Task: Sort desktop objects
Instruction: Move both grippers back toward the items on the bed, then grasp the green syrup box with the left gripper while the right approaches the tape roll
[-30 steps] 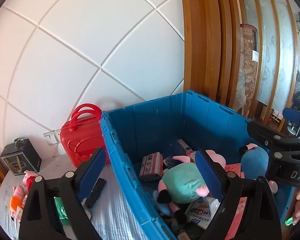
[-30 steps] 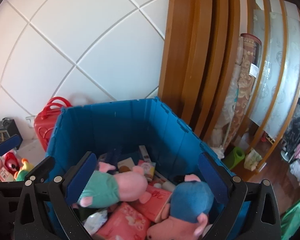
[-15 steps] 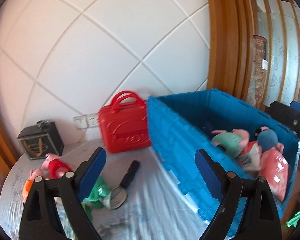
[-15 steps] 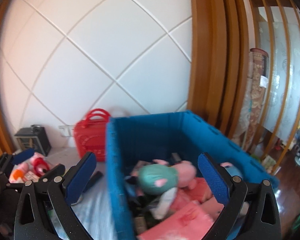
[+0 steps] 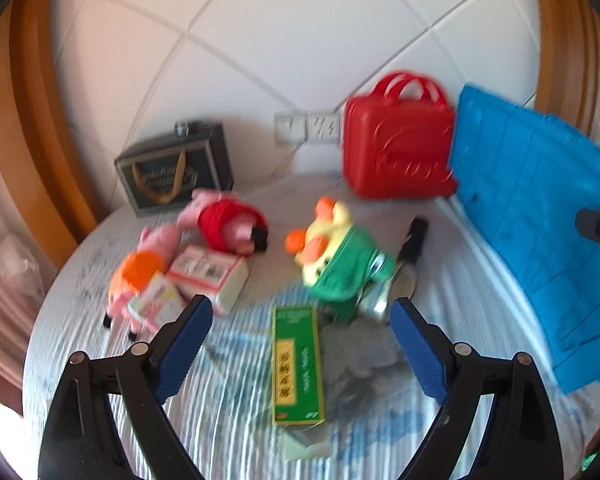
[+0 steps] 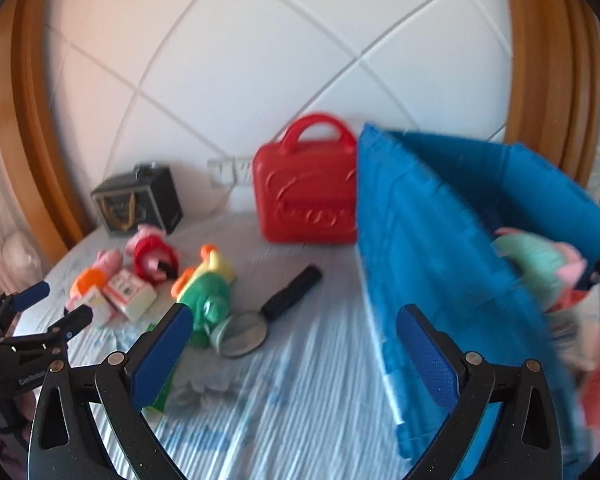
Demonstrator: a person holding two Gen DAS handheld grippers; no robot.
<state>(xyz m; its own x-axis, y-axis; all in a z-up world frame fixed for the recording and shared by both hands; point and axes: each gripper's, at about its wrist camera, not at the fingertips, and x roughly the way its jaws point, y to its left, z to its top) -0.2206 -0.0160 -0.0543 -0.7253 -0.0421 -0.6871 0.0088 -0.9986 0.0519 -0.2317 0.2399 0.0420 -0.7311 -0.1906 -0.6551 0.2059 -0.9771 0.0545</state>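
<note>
Low in the left-wrist frame, the left gripper (image 5: 302, 354) gapes wide and empty over the green box (image 5: 297, 364). Best to straddle its narrow width and lower squarely. The right gripper (image 6: 300, 354), also wide, waits beside the bin (image 6: 440, 248).

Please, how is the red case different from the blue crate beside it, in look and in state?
The red case is smaller and stands shut with two loop handles on top; the blue crate is larger, has no lid on, and shows no handle. The red case shows nothing of its inside; the blue crate holds plush toys. The red case has a smooth embossed front; the blue crate has ribbed walls. Both stand on the striped cloth by the white wall.
</note>
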